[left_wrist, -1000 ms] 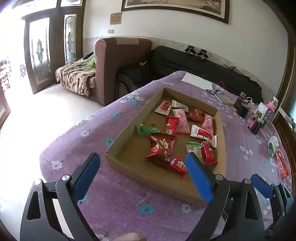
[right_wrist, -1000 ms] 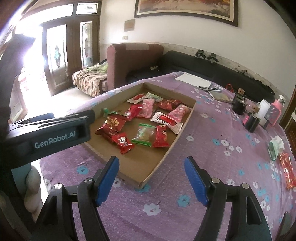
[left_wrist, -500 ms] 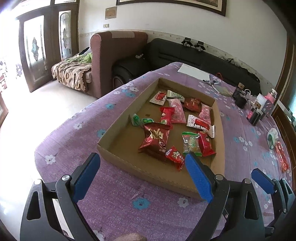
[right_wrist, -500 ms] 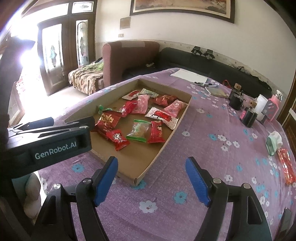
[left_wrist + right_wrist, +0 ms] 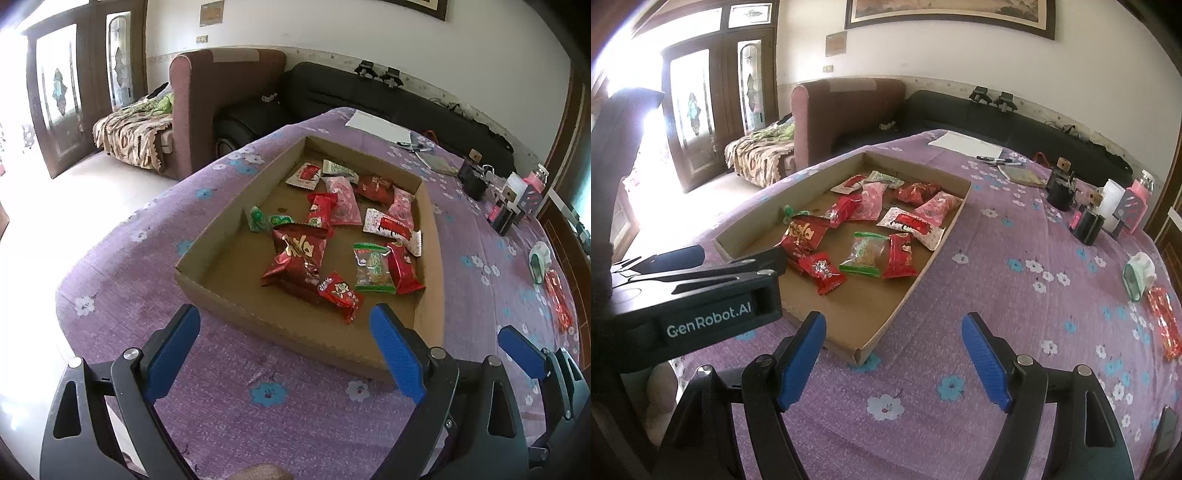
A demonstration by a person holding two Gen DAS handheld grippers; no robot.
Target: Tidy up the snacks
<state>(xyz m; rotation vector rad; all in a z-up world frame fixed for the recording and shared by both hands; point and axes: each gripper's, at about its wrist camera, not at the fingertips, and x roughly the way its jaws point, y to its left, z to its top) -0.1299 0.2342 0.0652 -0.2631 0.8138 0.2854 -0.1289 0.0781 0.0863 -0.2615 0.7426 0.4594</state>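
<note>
Wrist views of a snack-sorting scene. A shallow cardboard tray (image 5: pixel 236 295) sits on the purple flowered tabletop (image 5: pixel 221 406), at centre frame in the left wrist view and left of centre in the right wrist view. Loose snack packets (image 5: pixel 332 229) lie scattered across its floor, some overlapping: a large red bag (image 5: pixel 297 254), a small red packet (image 5: pixel 340 291) near the tray's front wall, a clear packet with green edges (image 5: pixel 371 267), and pink, white and green ones toward the far wall. One red packet (image 5: pixel 1163 321) lies outside the tray, at the right edge of the frame beside a small white-and-green object (image 5: pixel 1137 275).

The left gripper (image 5: pixel 284 354) and right gripper (image 5: pixel 894 358) both hover low in frame, short of the tray, jaws wide and holding nothing. The scene fits either packets gathered into the tray with grouping still to come, or a pause between two placements; which one cannot be told. Any pick from the tray calls for lowering the wide jaws over a single packet without dragging its overlapping neighbours.
</note>
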